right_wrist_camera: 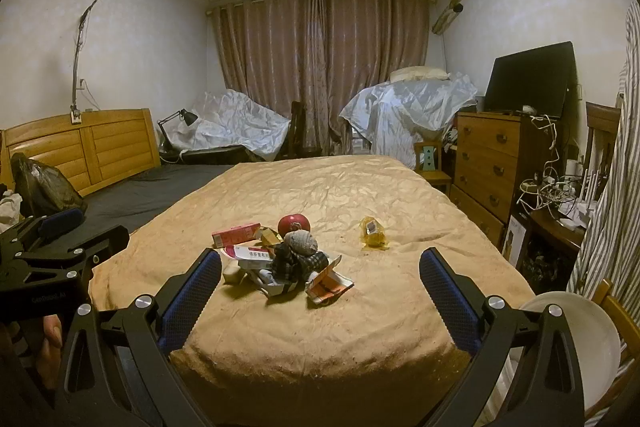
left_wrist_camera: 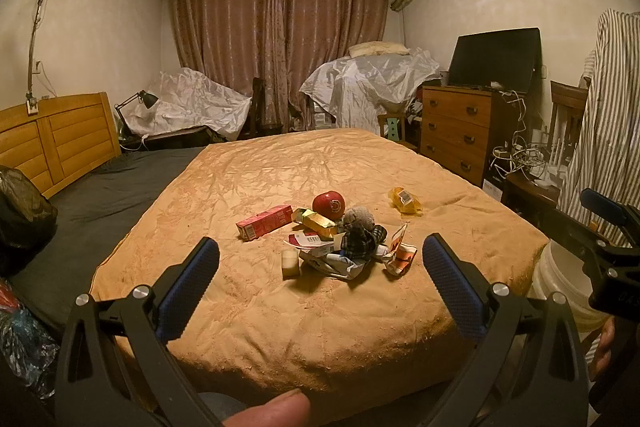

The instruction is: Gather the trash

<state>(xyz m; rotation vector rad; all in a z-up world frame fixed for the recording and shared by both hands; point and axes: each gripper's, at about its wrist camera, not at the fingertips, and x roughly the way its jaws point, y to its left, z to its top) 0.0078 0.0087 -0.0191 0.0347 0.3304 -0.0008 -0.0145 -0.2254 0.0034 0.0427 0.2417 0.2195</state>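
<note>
Looking through the left wrist: left tool (left_wrist_camera: 320, 263) fingers apart, empty; trash pile (left_wrist_camera: 340, 247) heaped mid-bed (left_wrist_camera: 280, 307), white bucket (left_wrist_camera: 560, 279) mostly hidden. Right wrist: right tool (right_wrist_camera: 320, 277) apart, empty; pile's lower scraps overlapped, unreadable; yellow wrapper (right_wrist_camera: 373, 233) lies apart.

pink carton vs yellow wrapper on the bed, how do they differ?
The pink carton is a long box lying flat; the yellow wrapper is crumpled and glossy. The carton lies at the left edge of the pile, close to the gold packet; the wrapper lies alone, apart to the right. Both rest on the tan bedspread, untouched.
</note>
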